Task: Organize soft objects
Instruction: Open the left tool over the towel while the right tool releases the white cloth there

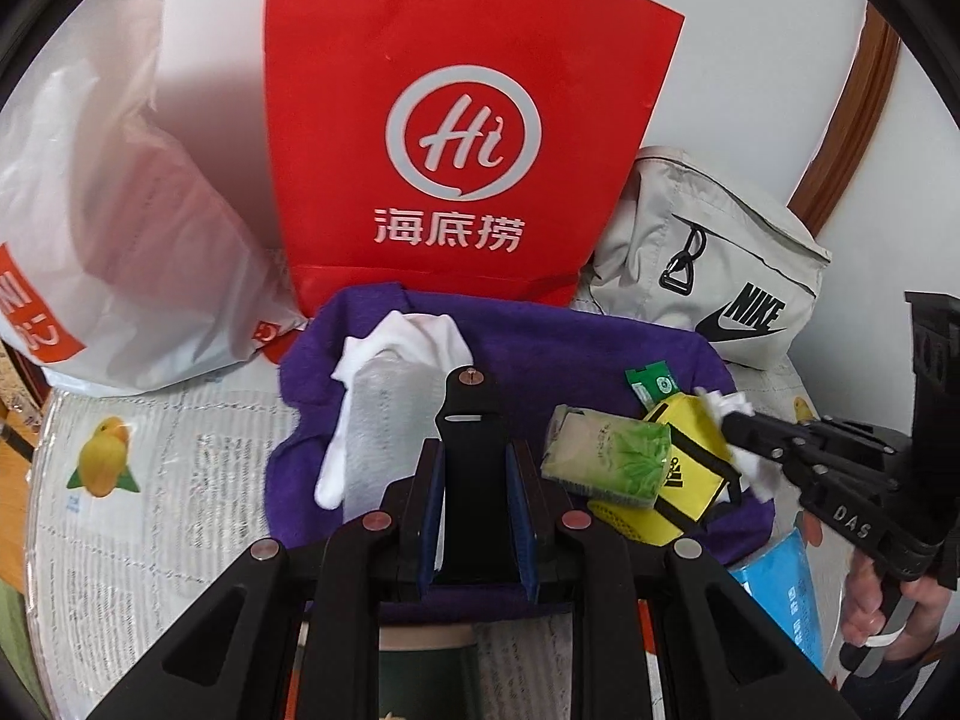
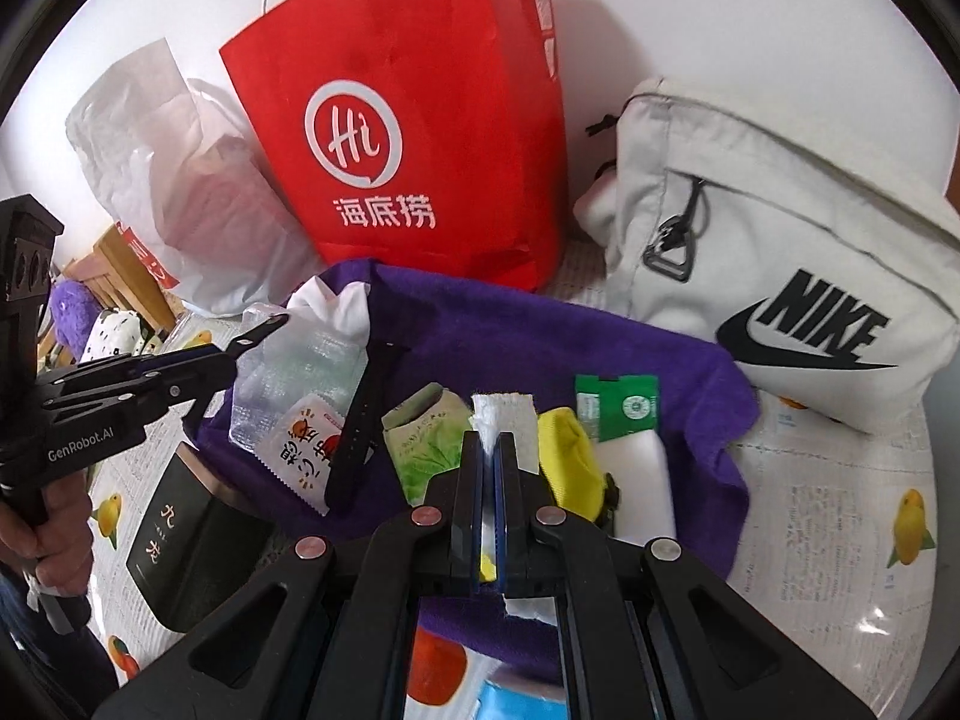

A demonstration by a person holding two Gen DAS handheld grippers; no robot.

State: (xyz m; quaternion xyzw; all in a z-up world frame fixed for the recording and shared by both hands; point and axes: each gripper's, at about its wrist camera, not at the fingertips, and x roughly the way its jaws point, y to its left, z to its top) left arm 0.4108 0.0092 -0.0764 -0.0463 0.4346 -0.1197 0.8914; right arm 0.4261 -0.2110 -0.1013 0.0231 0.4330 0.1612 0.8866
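Note:
A purple towel point(image 1: 540, 336) point(image 2: 540, 330) lies spread on the table with small items on it. My left gripper point(image 1: 474, 447) point(image 2: 234, 354) is shut on a black strap point(image 1: 471, 408) with a metal stud, which sticks out past the fingertips. My right gripper point(image 2: 493, 450) point(image 1: 729, 420) is shut on a white fuzzy cloth strip point(image 2: 504, 414) point(image 1: 759, 471), held above a yellow Adidas pouch point(image 1: 690, 456) point(image 2: 570, 462). On the towel also lie white socks in a clear pack point(image 1: 384, 396), a green tissue pack point(image 1: 606, 456) point(image 2: 426, 444) and another black strap point(image 2: 360, 420).
A red paper bag point(image 1: 456, 120) point(image 2: 408, 120) stands behind the towel, between a white plastic bag point(image 1: 108, 210) and a pale Nike bag point(image 1: 720, 276) point(image 2: 780, 276). A black box point(image 2: 180, 540), a snack packet point(image 2: 306, 444), a white block point(image 2: 642, 480) and a blue pack point(image 1: 786, 588) lie nearby.

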